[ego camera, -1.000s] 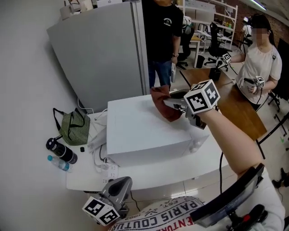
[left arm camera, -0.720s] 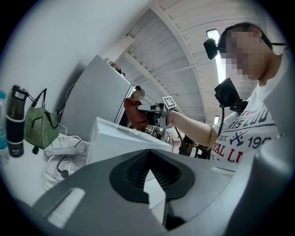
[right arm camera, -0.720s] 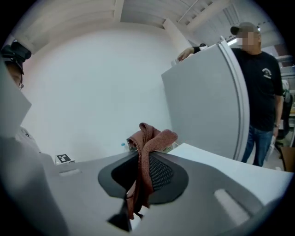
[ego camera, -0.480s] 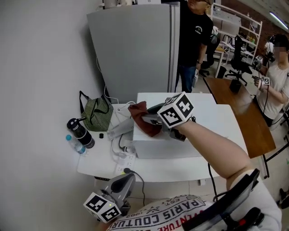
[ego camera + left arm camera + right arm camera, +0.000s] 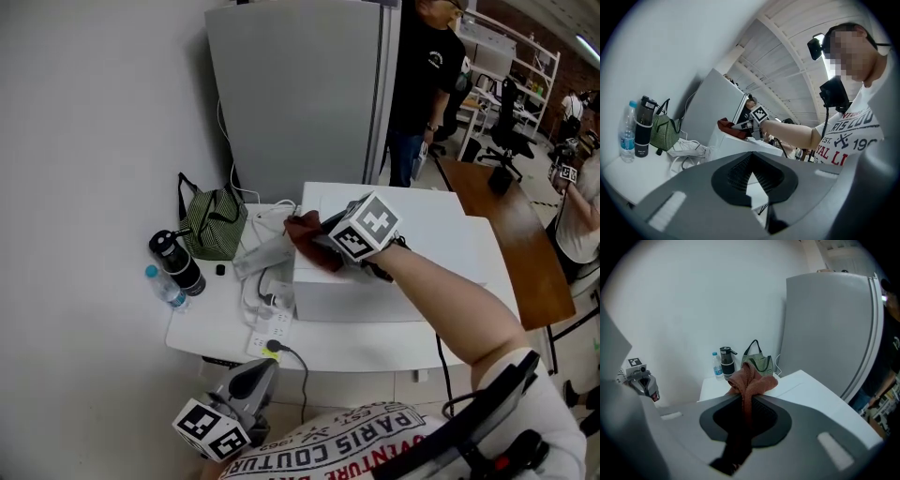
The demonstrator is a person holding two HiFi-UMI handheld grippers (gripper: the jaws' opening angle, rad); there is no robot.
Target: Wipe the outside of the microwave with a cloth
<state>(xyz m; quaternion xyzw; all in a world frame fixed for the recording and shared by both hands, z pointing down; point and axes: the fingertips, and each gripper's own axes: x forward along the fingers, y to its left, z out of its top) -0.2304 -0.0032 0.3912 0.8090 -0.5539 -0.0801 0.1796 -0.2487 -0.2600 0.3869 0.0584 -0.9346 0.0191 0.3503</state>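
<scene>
Both grippers are closed: my right gripper (image 5: 330, 240) pinches the reddish cloth (image 5: 307, 239) at the top edge of the microwave (image 5: 422, 258), and my left gripper (image 5: 246, 386) holds nothing, low before the table (image 5: 211, 328).

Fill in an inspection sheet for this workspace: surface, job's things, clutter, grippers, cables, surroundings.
Surface: white table, largely taken up.
Job's things: white microwave on the table; reddish-brown cloth on its top edge, at the left in the head view.
Clutter: green striped bag, dark flask and water bottle, beside the microwave.
Grippers: right gripper shut on the cloth; left gripper shut, empty, low by the person's body.
Cables: white cords and power strip next to the microwave; dark cable off the table's front edge.
Surroundings: grey refrigerator behind; person in black shirt; brown table.
</scene>
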